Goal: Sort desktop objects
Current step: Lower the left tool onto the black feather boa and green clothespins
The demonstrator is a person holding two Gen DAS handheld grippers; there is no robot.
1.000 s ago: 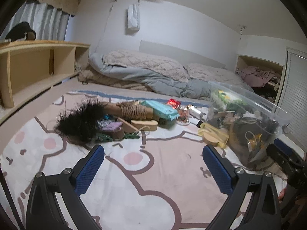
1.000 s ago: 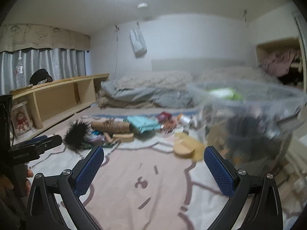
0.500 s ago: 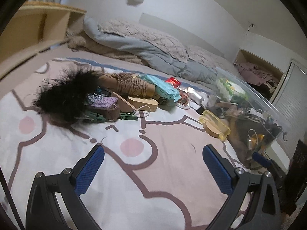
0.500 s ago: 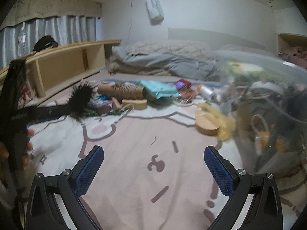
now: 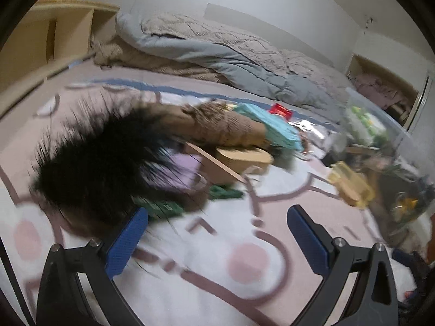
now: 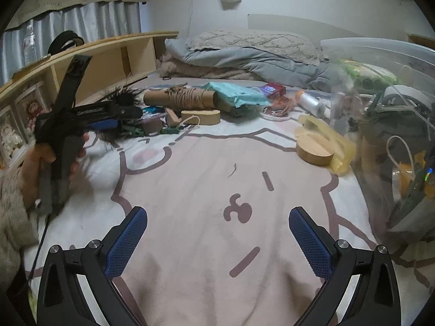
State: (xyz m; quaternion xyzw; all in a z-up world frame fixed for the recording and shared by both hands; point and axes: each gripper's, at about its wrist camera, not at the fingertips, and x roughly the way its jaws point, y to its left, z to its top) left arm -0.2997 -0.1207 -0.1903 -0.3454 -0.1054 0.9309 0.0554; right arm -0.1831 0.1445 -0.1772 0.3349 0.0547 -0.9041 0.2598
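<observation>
Even, soft indoor light, moderately bright, source out of frame. White wall [image 5: 285,8] reads clean, no blown highlights. Left wrist view has heavy motion blur: black feather tuft [image 5: 92,168], wrapped cardboard tube [image 5: 225,130] and rug [image 5: 217,258] pattern all smeared; only the left claw [image 5: 217,222] pads stay sharp. Right wrist view is sharper in the centre, but the hand [image 6: 35,168] at the left edge and the clear plastic bin [image 6: 394,103] are blurred. Faint glare on bin wall. Strong fisheye bending, black vignette in the corners. Shadows weak and diffuse.
</observation>
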